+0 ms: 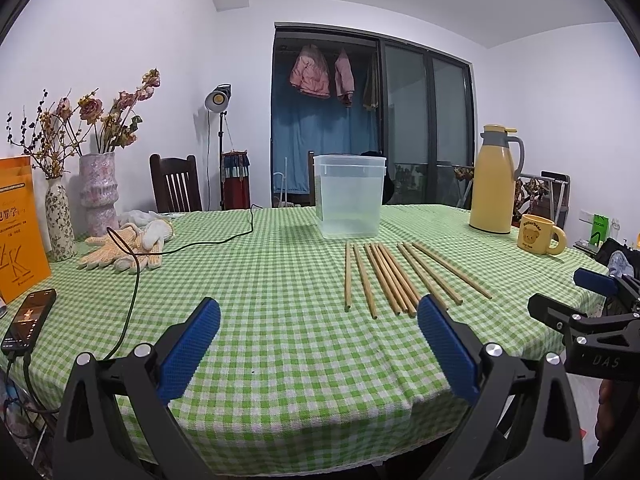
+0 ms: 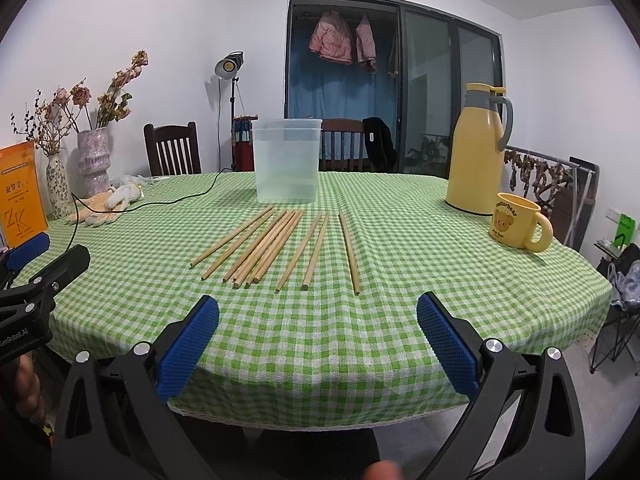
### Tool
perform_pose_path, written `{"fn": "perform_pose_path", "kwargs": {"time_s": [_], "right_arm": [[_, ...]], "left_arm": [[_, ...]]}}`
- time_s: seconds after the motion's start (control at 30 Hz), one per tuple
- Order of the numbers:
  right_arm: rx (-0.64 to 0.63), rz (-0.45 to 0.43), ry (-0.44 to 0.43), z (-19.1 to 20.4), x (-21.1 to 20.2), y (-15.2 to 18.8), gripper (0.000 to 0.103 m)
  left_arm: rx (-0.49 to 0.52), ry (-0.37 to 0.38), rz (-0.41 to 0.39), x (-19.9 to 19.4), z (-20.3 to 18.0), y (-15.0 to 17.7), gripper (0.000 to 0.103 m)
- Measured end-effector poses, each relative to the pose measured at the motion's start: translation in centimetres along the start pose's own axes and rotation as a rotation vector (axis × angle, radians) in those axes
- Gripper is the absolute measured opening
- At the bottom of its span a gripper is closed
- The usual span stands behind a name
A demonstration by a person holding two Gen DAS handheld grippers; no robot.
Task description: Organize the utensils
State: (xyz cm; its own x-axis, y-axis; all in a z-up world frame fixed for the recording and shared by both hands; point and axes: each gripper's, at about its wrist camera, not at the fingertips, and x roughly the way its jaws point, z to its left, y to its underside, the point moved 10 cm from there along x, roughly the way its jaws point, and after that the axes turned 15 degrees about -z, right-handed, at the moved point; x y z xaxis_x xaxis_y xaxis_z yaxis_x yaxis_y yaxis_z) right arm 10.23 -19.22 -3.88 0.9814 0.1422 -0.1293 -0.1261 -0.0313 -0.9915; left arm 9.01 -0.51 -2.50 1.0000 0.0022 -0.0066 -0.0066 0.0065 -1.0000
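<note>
Ten chopsticks (image 2: 280,246), one container (image 2: 286,160), one mug (image 2: 516,226).

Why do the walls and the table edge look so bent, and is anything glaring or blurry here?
Both wrist views are fisheye, so the table edge and doorway bow, with black corners. The lit lamp glares in each. The chopsticks stay sharp; a blurred fingertip shows at the right view's bottom edge.
</note>
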Motion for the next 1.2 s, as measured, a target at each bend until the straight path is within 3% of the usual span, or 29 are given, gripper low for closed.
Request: {"fn": "perform_pose_path", "kwargs": {"time_s": [1.2], "right_arm": [[-0.019,-0.019,0.006,0.16,-0.07,-0.22,0.095]], "left_arm": [[-0.001,0.008,0.0,-0.11,-0.06,0.24,0.096]]}}
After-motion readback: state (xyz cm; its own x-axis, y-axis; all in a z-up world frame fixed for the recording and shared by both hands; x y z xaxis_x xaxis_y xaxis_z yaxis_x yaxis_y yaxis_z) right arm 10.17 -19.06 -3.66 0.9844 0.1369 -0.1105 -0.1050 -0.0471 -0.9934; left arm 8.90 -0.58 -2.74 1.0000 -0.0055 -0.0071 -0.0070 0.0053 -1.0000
